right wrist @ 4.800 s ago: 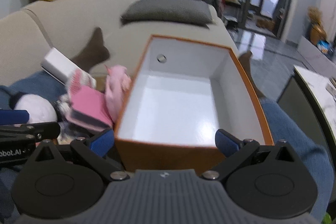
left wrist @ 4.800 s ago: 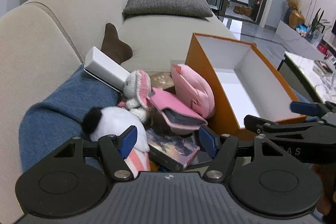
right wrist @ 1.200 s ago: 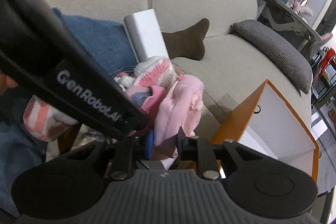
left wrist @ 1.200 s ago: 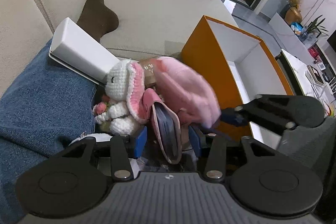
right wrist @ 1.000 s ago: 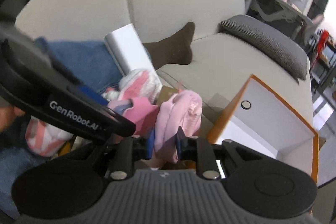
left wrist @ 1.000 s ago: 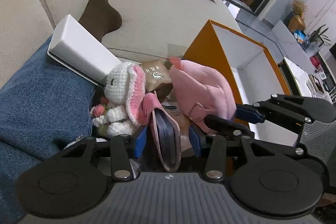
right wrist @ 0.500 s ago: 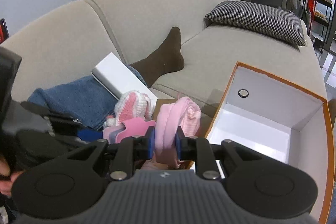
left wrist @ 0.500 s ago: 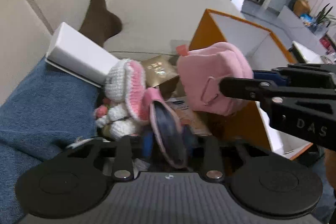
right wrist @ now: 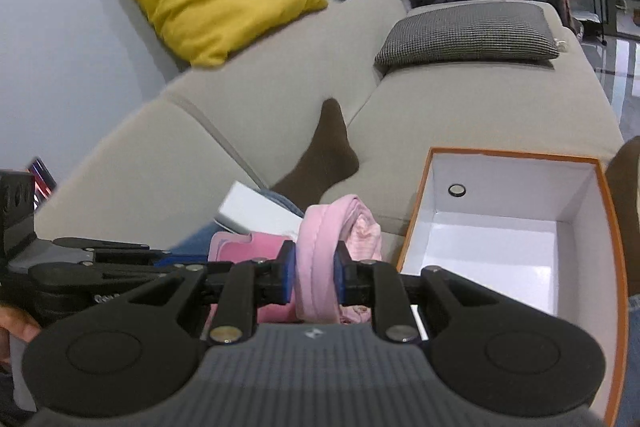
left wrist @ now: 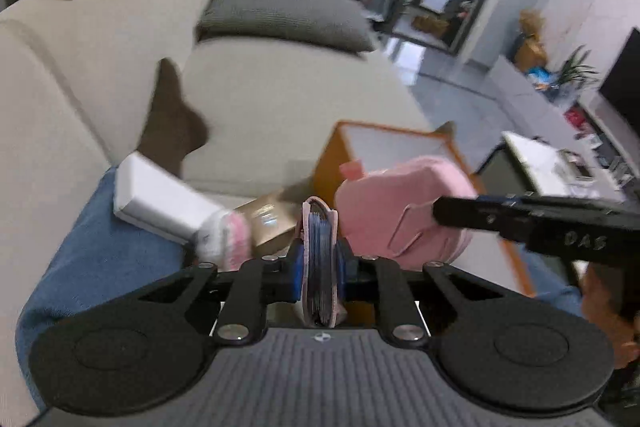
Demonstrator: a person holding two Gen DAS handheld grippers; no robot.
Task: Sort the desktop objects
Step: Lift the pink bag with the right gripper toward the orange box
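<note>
We've got both loads clear of the pile! Our left hand-held gripper (left wrist: 319, 269) is clenched on the slim pink card wallet with dark leaves (left wrist: 319, 259), while the right hand-held gripper (right wrist: 316, 275) is grasping the soft pink fabric pouch (right wrist: 320, 251). The open orange cardboard box with white lining (right wrist: 516, 227) waits at three o'clock of the pouch. Next, we reckon, each load goes over its rim, then gets released inside.
</note>
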